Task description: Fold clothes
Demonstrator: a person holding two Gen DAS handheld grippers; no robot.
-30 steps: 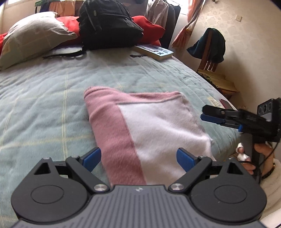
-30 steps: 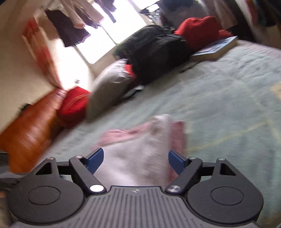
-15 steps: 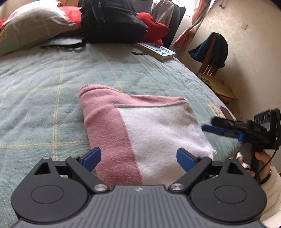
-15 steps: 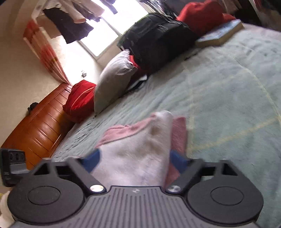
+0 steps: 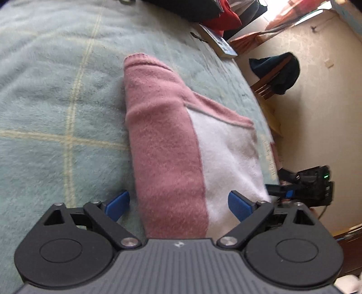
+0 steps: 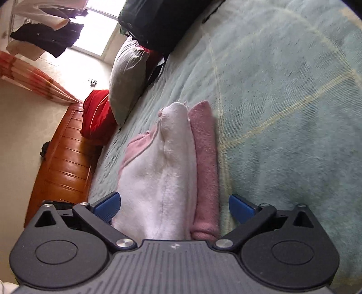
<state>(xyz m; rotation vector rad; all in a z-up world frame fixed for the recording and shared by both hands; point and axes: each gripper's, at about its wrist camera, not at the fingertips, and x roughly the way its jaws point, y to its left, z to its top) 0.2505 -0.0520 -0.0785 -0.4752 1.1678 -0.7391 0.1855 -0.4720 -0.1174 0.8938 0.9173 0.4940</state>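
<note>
A folded pink and white fleece garment [image 5: 178, 144] lies on the pale green bedspread [image 5: 56, 90]. My left gripper [image 5: 178, 204] is open, its blue pads either side of the garment's near pink edge, low over it. In the right wrist view the garment [image 6: 167, 171] shows as stacked layers, white above pink. My right gripper [image 6: 173, 207] is open too, straddling the garment's near corner. In the left wrist view the right gripper [image 5: 301, 185] sits at the white corner near the bed's right edge.
A black backpack [image 6: 163, 20], a grey pillow [image 6: 129, 77] and red cushions [image 6: 97, 115] lie at the bed's head. A book [image 5: 219, 44] rests near the right edge. A chair with a dark garment [image 5: 276, 74] stands beside the bed; a wooden bed frame [image 6: 61, 165] is on the other side.
Both grippers have dropped lower and closer to the garment, tilting sideways. Each now has its open fingers around an edge of the fold. The garment has stayed in place.
</note>
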